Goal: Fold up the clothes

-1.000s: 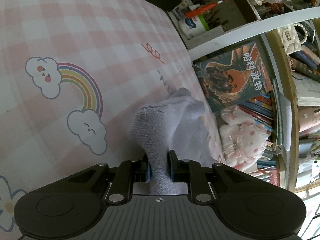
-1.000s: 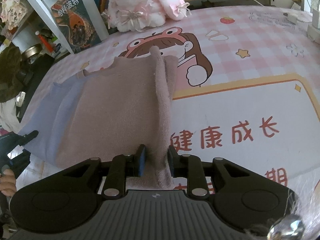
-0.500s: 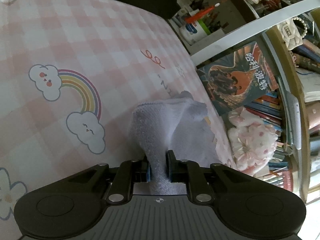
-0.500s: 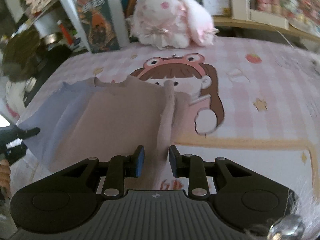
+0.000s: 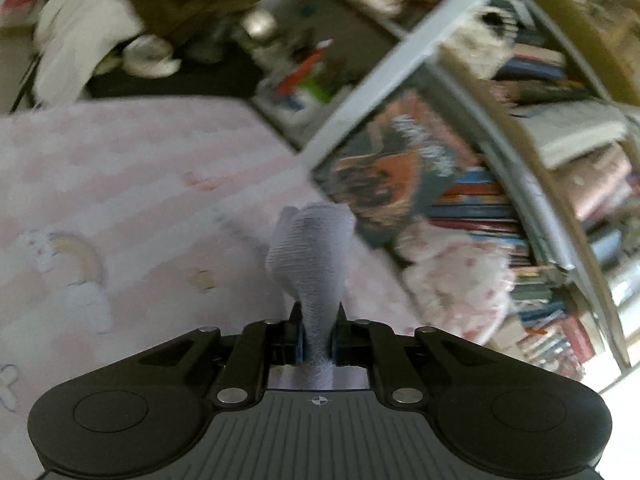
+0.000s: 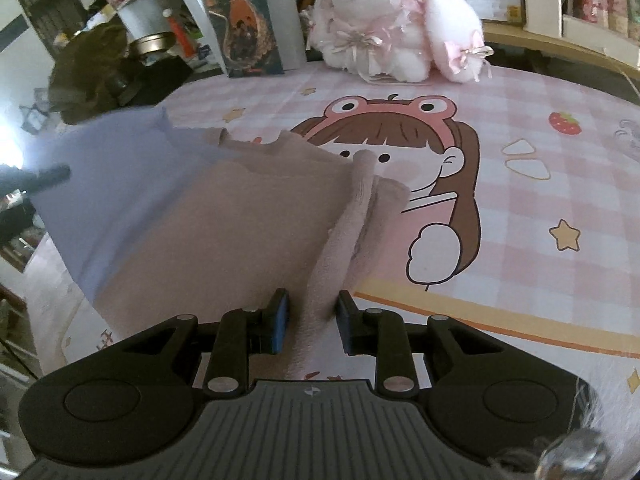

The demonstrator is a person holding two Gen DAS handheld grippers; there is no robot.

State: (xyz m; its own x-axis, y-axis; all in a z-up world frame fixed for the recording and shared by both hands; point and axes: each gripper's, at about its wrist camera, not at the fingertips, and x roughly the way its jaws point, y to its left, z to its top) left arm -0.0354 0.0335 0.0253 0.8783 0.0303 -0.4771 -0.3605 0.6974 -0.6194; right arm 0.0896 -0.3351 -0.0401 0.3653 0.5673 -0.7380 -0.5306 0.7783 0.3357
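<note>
Garment on pink checked worktop [image 6: 520, 216], one tool at each end.

Left tool [image 5: 318, 334] clenched on the lavender end of the garment [image 6: 224, 216]; that view is motion-blurred. Right tool [image 6: 312, 326] spread apart, its jaws possibly clear of the mauve fold between them. Garment's far edge is hidden.

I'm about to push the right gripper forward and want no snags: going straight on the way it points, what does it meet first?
The pinkish-brown garment: its raised fold runs between the open fingers of the right gripper. Beyond that lies the pink checked mat; the plush rabbit seems well farther back.
</note>
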